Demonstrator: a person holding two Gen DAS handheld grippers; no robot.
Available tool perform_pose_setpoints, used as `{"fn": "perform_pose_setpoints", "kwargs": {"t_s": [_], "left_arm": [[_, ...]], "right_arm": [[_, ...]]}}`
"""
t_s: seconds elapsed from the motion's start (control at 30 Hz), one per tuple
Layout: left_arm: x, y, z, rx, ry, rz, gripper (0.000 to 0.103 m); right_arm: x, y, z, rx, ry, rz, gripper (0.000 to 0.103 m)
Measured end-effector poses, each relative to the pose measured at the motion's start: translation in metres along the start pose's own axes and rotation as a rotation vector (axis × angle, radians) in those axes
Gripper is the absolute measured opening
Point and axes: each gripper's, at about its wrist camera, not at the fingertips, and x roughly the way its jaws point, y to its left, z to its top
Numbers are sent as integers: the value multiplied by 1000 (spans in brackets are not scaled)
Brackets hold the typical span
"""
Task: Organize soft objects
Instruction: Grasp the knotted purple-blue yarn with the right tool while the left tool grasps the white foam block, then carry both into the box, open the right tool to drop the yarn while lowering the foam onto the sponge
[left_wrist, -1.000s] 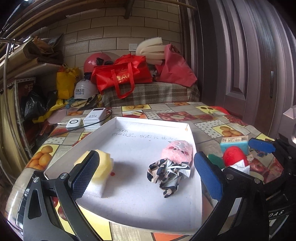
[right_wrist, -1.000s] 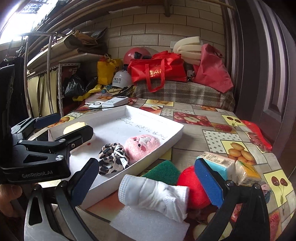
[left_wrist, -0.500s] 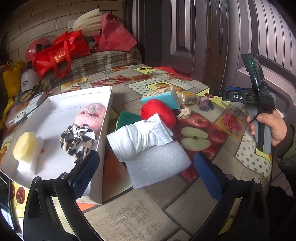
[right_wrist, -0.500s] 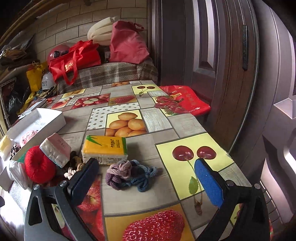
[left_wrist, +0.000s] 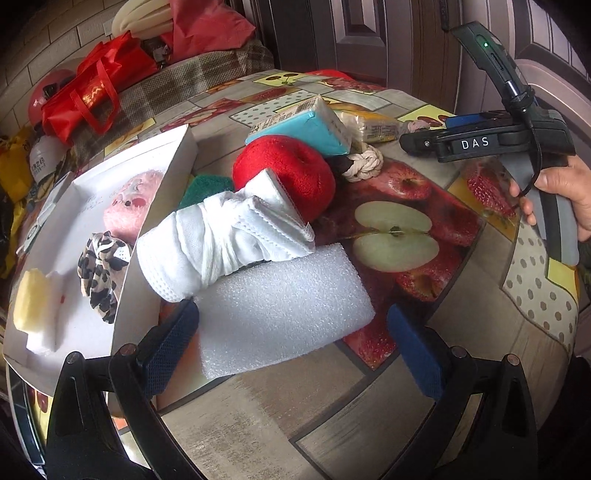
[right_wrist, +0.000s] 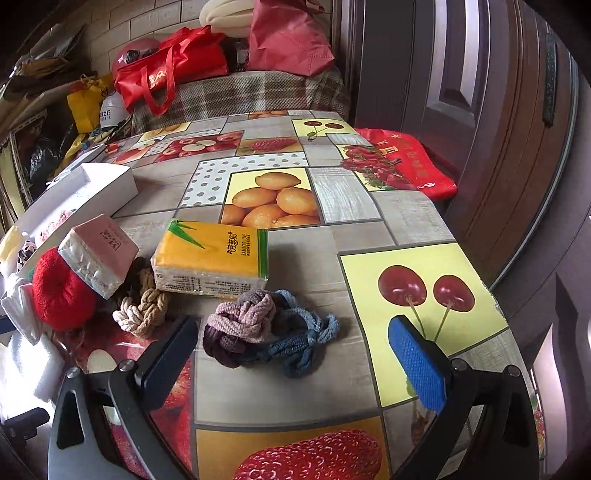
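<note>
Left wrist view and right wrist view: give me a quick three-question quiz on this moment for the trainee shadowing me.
1. True or false: the left gripper is shut on the white foam block.
2. Which lies inside the white tray? A) red plush ball B) leopard-print scrunchie C) yellow tissue pack
3. Fill in: straight ahead of the open right gripper lies a knotted ____ in purple, pink and blue.

Key: 1 false, its fingers are spread wide with the block ahead of them; 2 B; 3 rope bundle.
</note>
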Motion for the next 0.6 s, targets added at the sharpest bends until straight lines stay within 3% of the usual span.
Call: {"fn": "perform_pose_setpoints", "kwargs": {"t_s": [0.07, 0.13, 0.17, 0.2, 0.3, 0.47, 0.6], "left_arm": [[2, -2, 1, 6, 3, 13, 102], [2, -1, 0, 3, -2, 14, 97], [1, 0, 0, -3, -9, 13, 92], [1, 1, 0, -2, -10, 7, 91], [-1, -6, 0, 32, -26, -25, 90], [-11, -24, 9, 107, -117, -25, 90], [-34, -22, 18, 84, -292, -93, 90]], "right_arm": [[12, 3, 0, -21, 63, -1, 101], [11, 5, -2, -32, 63, 19, 85], [7, 6, -2, -40, 44, 24, 57], [4, 8, -2, -50, 31, 37, 36], [-8, 11, -4, -64, -27, 40, 28], [-34, 3, -6, -17, -170, 30, 28], [-45, -1, -6, 5, -237, 40, 27]]}}
